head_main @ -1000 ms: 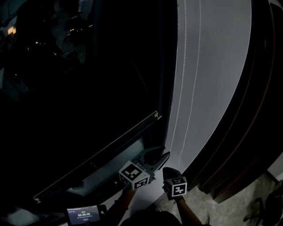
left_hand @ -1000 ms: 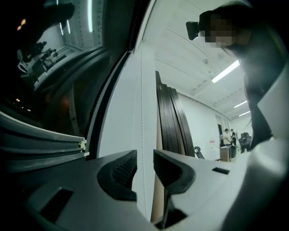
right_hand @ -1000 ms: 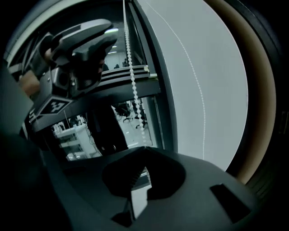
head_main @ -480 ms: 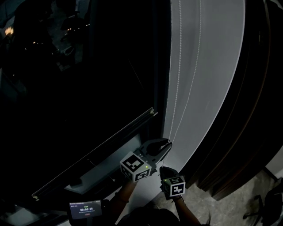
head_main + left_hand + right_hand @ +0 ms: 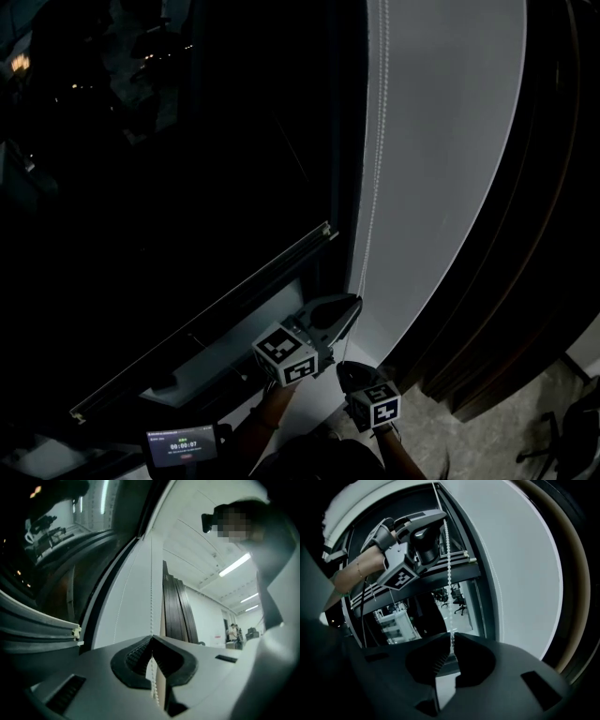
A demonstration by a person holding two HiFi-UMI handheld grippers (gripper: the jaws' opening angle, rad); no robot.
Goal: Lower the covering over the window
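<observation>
**A:** At the right side of the window frame (image 5: 349, 141), against the pale wall (image 5: 450, 187), what changes for us?

**B:** Our left tool (image 5: 351, 306) has just been closing. A moment ago its jaws stand wide round the bead chain (image 5: 374, 187); now they pinch it.

**A:** And our right tool (image 5: 349, 371)?

**B:** Its jaws are together on the same strand, just below the left.

**A:** Where is the covering?

**B:** What we take for the covering's bottom rail (image 5: 206, 314) hangs part way down, near the left tool's height, with window uncovered beneath.

**A:** So we hold the chain twice.

**B:** Yes. We judge the upper grip is set for the next downward pull, so the lowering isn't finished.
</observation>
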